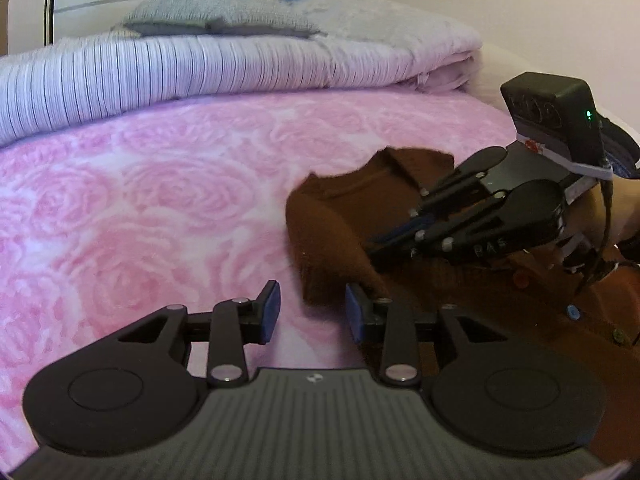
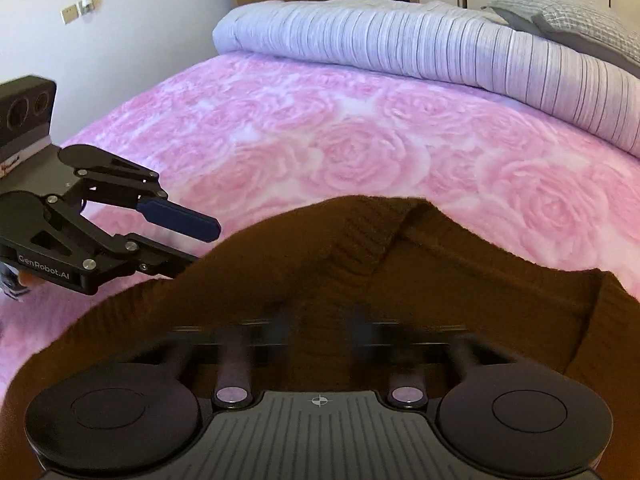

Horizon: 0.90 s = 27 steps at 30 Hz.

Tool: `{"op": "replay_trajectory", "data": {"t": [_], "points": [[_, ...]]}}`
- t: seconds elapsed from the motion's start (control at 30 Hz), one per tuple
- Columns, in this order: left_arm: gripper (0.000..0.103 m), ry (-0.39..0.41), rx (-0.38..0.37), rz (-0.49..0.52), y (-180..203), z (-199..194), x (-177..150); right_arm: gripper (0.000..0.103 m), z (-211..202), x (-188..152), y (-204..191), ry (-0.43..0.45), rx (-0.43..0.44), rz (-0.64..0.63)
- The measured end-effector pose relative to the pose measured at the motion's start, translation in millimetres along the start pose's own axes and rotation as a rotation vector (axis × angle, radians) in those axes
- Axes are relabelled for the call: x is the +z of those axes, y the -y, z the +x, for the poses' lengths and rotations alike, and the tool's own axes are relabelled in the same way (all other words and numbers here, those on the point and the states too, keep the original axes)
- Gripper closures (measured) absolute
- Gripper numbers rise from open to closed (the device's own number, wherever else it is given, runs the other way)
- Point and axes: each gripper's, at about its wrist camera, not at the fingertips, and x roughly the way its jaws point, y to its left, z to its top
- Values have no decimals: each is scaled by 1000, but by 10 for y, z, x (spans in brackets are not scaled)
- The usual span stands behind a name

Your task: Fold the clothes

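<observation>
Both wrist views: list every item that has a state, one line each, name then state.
brown knitted sweater: partly folded on the bed, sleeve laid across
left gripper: open, empty, at the sweater's edge
right gripper: shut, over the sweater
striped duvet: folded
pink rose blanket: spread flat

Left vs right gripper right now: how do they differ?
1. Jaws: the left gripper is open, with its blue pads apart and nothing pinched. The right gripper is shut.
2. Place: the left sits at the ribbed edge of the brown sweater, mostly over the pink rose blanket. The right is over the sweater's body; I can't tell if it pinches fabric.

Shared: both are black linkage grippers with blue pads, angled down at the bed.
</observation>
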Motion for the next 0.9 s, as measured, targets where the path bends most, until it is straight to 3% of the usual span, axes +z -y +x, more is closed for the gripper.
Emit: {"op": "replay_trajectory", "data": {"t": [0.23, 0.37, 0.47, 0.63, 0.8, 0.9], "points": [[63, -13, 23, 33, 94, 86, 4, 101, -585, -183, 193, 35, -128, -48], [62, -17, -19, 78, 271, 167, 61, 101, -670, -278, 286, 39, -127, -13], [58, -34, -18, 189, 508, 171, 85, 101, -684, -270, 278, 60, -118, -1], [56, -96, 136, 428, 856, 338, -20, 101, -745, -219, 271, 113, -90, 25], [56, -48, 207, 357, 830, 614, 71, 101, -838, -258, 259, 113, -105, 24], [58, -13, 331, 315, 648, 567, 157, 101, -796, -281, 281, 91, -119, 6]]}}
